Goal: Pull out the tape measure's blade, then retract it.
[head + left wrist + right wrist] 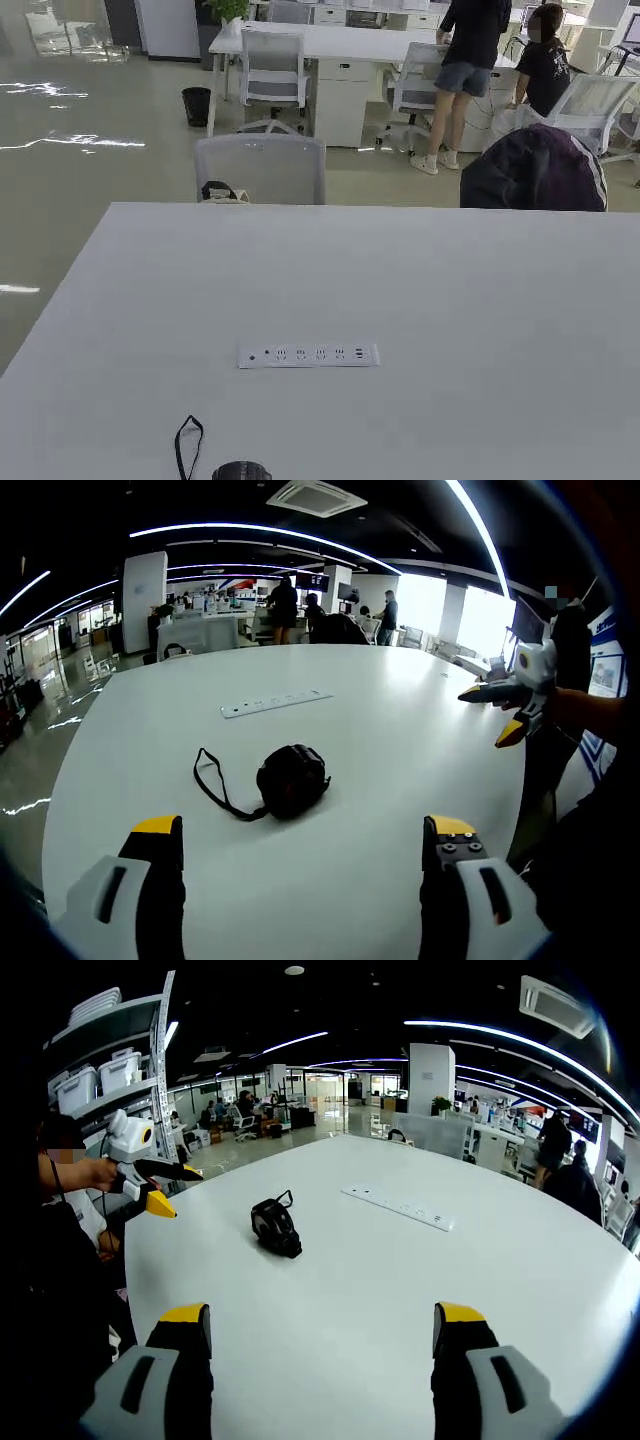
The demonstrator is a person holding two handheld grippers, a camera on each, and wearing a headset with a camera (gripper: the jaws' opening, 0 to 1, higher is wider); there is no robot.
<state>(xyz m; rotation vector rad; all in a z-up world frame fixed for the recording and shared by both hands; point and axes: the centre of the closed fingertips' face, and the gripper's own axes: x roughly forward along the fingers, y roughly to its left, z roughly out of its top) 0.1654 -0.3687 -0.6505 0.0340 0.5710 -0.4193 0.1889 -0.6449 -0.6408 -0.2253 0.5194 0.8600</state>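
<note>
The tape (pixel 292 778) lies on the white table (pixel 400 740) at the centre of the left gripper view, its strap (pixel 215 785) trailing left. The left gripper (pixel 304 826), at that frame's bottom, is spread wide and empty, well apart from the tape. The right gripper (pixel 325 1312) is likewise spread and empty. In the head view the tape sits at the bottom edge, below a power strip (pixel 308 355)
</note>
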